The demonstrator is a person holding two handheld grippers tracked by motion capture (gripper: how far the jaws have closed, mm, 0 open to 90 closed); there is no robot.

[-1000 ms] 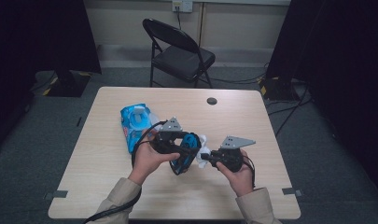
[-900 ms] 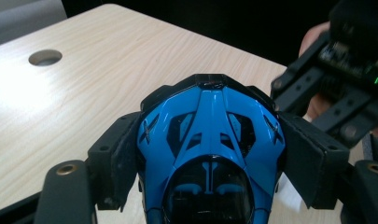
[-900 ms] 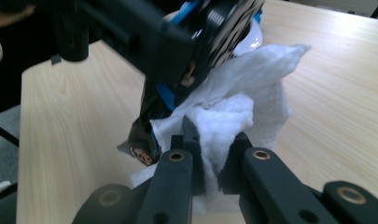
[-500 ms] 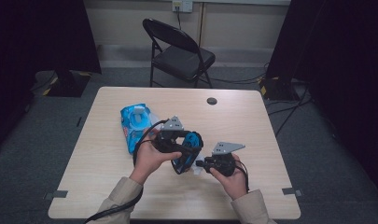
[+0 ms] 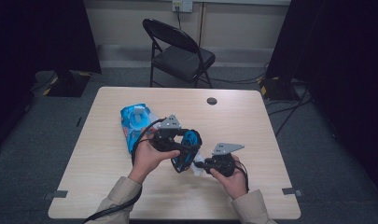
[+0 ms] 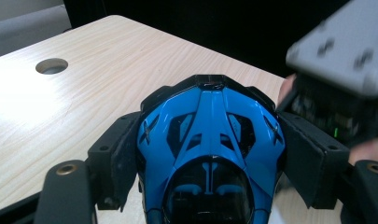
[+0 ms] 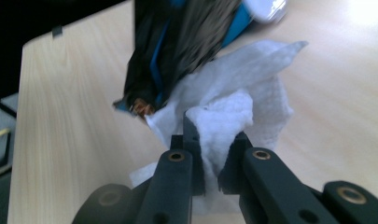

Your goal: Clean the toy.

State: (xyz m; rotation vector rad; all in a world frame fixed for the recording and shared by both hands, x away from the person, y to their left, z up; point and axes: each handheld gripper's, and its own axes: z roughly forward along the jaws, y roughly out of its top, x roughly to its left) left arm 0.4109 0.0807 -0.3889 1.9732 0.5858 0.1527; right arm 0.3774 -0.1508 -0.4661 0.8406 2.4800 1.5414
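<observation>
Since a second ago the right tool has slid from beside the blue object toward the near edge, now at about five o'clock of it; the left tool has kept its place.

Largest first: the wooden surface carries a round cable hole at twelve o'clock. At about ten o'clock of the hands lies a blue wipes packet, its flap pale; whether any wipes remain inside cannot be told, and its printing is too small to read.

Next, the glossy blue and black shell, held above the middle of the surface, sits clamped between the left tool's jaws, pads pressing on both flanks. Small X-shaped marks show on each side of it; no lettering can be read.

Smallest, a crumpled white wipe is pinched tight in the right tool's jaws and touches the shell's lower edge.
</observation>
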